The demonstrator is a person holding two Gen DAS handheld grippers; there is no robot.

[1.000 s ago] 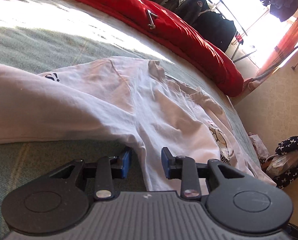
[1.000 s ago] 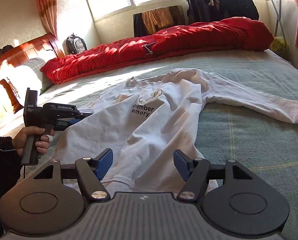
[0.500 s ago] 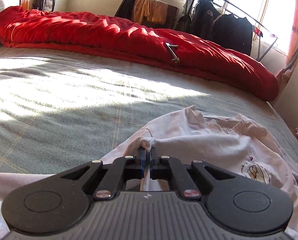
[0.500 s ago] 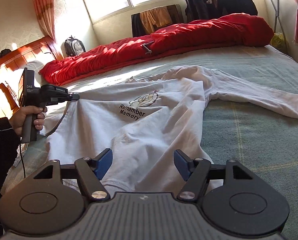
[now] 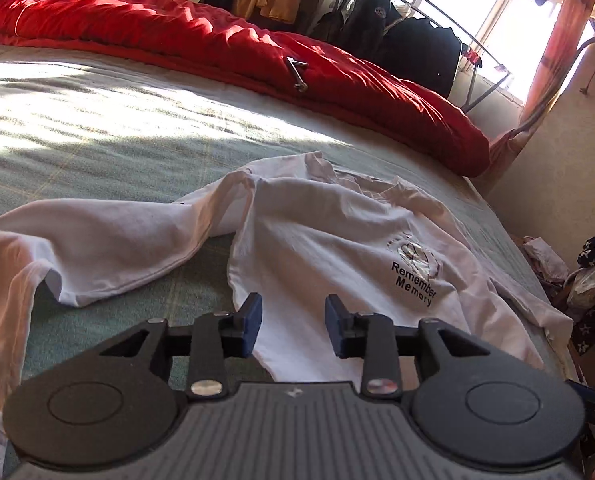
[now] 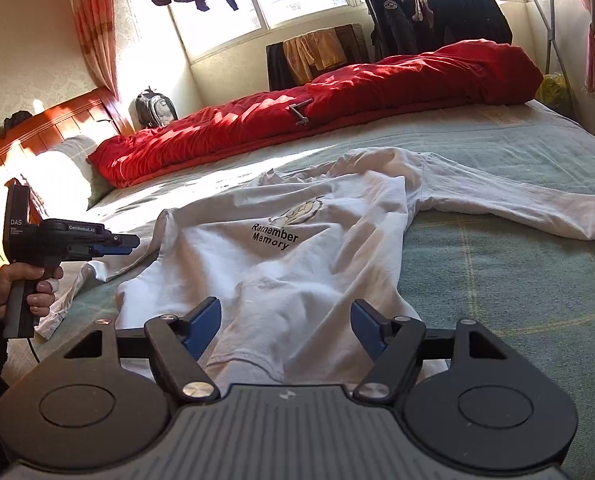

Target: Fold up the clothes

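A white long-sleeved cotton shirt (image 6: pixel 297 264) lies face up and rumpled across the middle of a bed covered in a pale green checked blanket (image 6: pixel 497 280). Its chest carries a small pale drawing and, below it, black lettering that reads "Remember Memory" (image 6: pixel 274 237). One sleeve (image 6: pixel 517 204) stretches far out to the right in the right wrist view; the other sleeve (image 5: pixel 97 248) runs left in the left wrist view and bends back on itself.

The right hand-held gripper (image 6: pixel 285 328) hangs over the near hem with its blue pads standing wide and opening a little further; cloth lies below the gap, not pressed by the pads. The left hand-held gripper (image 5: pixel 293 322) is at the shirt's side edge, its jaws opening from a narrow gap, nothing pinched between them. Seen from the right wrist, a hand (image 6: pixel 21 288) grips its black handle, whose body reads "DAS" and "GenRobot.AI".

Along the far side of the bed lies a crumpled red quilt (image 6: pixel 337 108). Beyond it, dark jackets (image 6: pixel 437 12) hang on a metal rack before the bright window.
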